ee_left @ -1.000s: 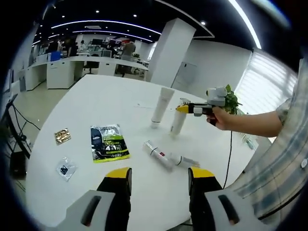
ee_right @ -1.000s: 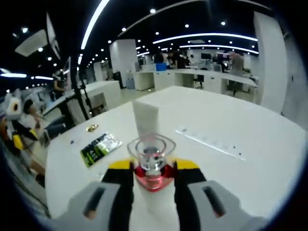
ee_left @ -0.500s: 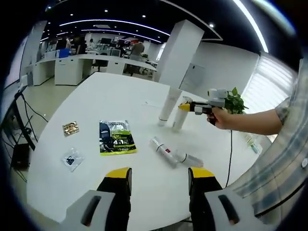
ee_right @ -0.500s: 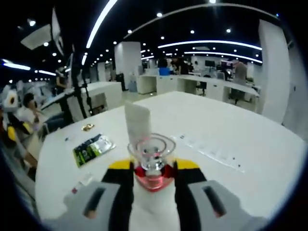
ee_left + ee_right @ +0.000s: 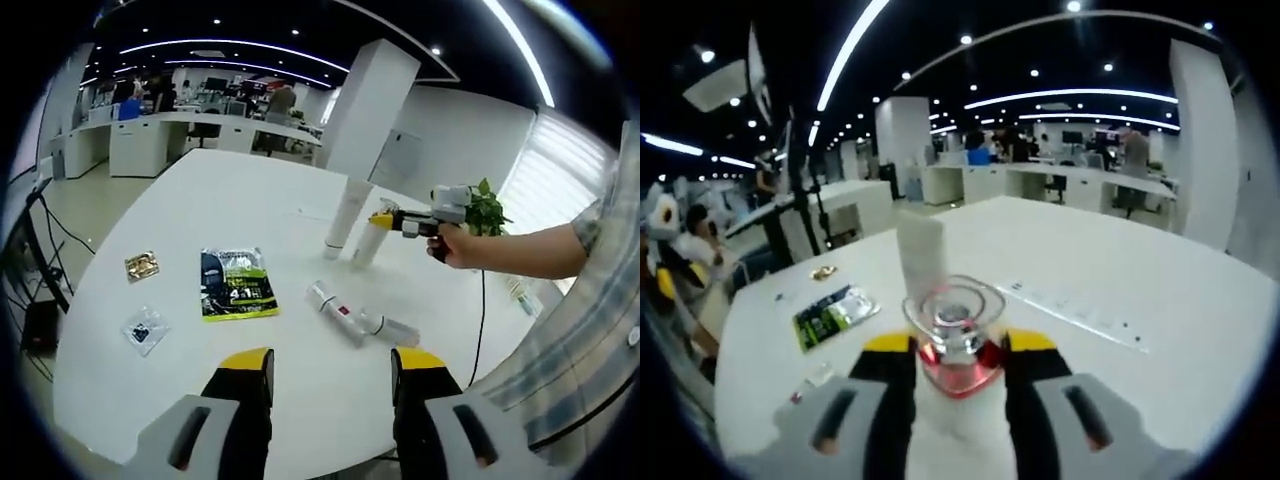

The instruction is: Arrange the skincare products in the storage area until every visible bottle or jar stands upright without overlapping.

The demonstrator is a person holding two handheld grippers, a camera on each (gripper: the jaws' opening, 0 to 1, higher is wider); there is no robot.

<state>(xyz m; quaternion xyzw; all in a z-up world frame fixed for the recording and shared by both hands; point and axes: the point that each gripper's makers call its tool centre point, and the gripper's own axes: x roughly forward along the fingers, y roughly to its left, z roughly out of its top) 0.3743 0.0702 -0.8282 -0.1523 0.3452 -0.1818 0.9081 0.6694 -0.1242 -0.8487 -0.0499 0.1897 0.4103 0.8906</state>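
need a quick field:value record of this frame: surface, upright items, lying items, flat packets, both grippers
surface: white table
upright: white tube, standing on its cap
held: clear bottle, upright, beside the white tube
lying: two small tubes, touching end to end
flat: green sachet; gold packet; clear packet
left gripper: open, holding nothing
right gripper: shut on the clear bottle

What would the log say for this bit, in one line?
right tongs: shut on clear-capped bottle, upright | left tongs: open, holding nothing | white tube: standing | two bottles: lying on table
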